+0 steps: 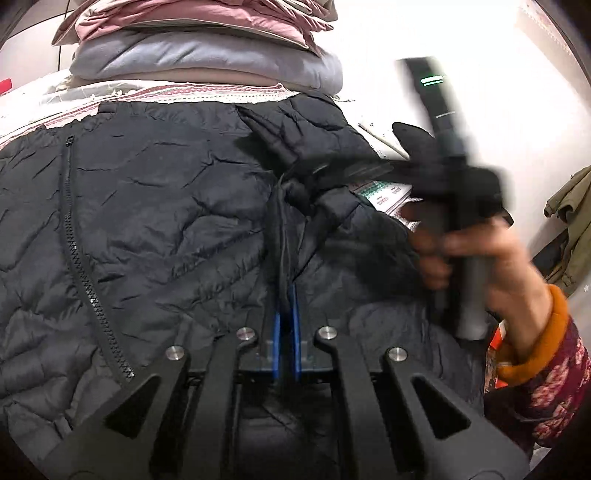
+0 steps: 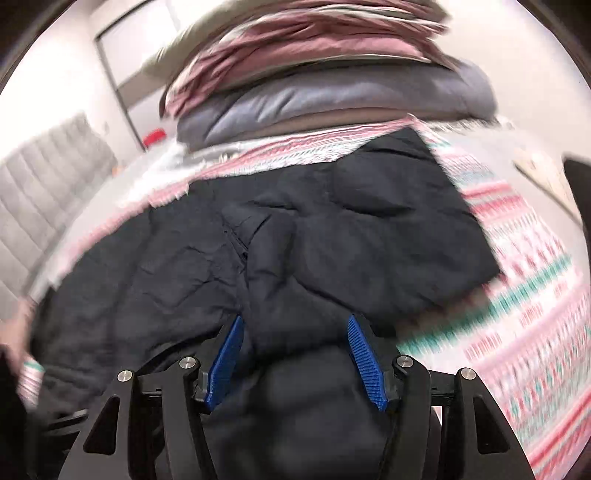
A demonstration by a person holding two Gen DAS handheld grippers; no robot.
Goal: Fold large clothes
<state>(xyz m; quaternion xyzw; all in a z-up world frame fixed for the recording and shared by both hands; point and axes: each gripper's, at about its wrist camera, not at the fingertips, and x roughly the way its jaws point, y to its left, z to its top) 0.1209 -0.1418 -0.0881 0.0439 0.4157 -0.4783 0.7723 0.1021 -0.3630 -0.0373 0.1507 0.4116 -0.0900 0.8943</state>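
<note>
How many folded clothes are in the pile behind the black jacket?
3 visible: a grey-blue padded garment at the bottom, a beige one above, a pink one on top. More may be hidden.

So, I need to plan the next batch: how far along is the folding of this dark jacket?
Done: a stack of folded clothes sits at the far end of the patterned cloth. In hand: the left gripper is shut on a pinched fold of the black quilted jacket; the right gripper is open, with jacket fabric bulging between its fingers. Left: the jacket lies mostly spread and rumpled, so its folding has barely begun.
</note>
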